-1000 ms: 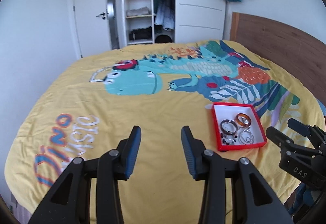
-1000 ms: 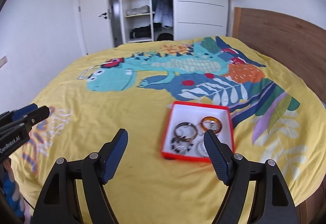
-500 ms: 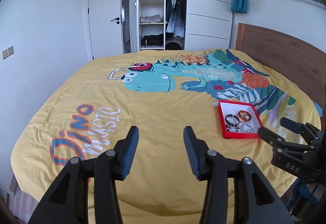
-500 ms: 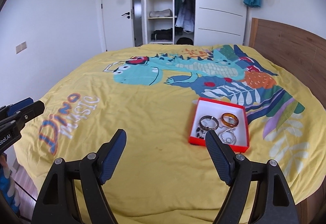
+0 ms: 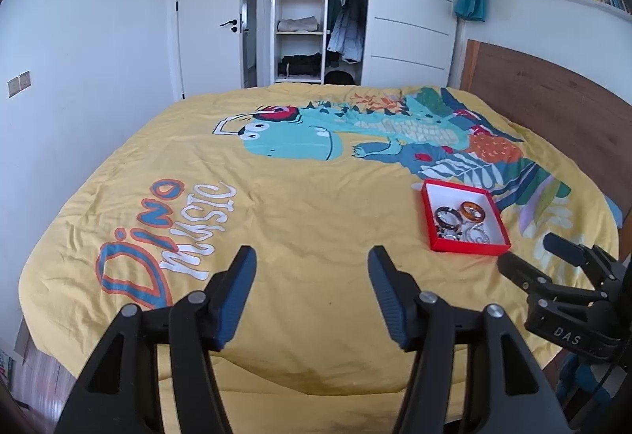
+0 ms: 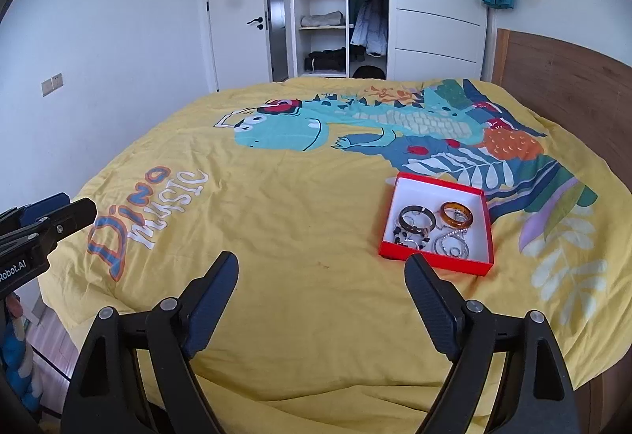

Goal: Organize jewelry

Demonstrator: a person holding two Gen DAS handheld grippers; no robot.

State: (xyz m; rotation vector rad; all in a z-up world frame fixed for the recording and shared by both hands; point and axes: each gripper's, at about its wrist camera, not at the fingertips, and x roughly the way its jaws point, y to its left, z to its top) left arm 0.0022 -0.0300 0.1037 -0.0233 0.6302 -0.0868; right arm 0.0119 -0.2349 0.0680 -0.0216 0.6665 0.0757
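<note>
left gripper (image 5: pixel 312 287): lower centre, jaws opening, empty, over bedspread (image 5: pixel 300 204)
right gripper (image 6: pixel 322 295): jaws opening wide, empty; box (image 6: pixel 480 264) just past right finger, untouched

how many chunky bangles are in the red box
2: a dark bangle at the far left, an amber bangle at the far right of the red box. Tangled jewelry nearer may hide more.

red box (image 6: pixel 484 234), bangles (image 6: pixel 456 214), yellow bedspread (image 6: pixel 276 216)
</note>
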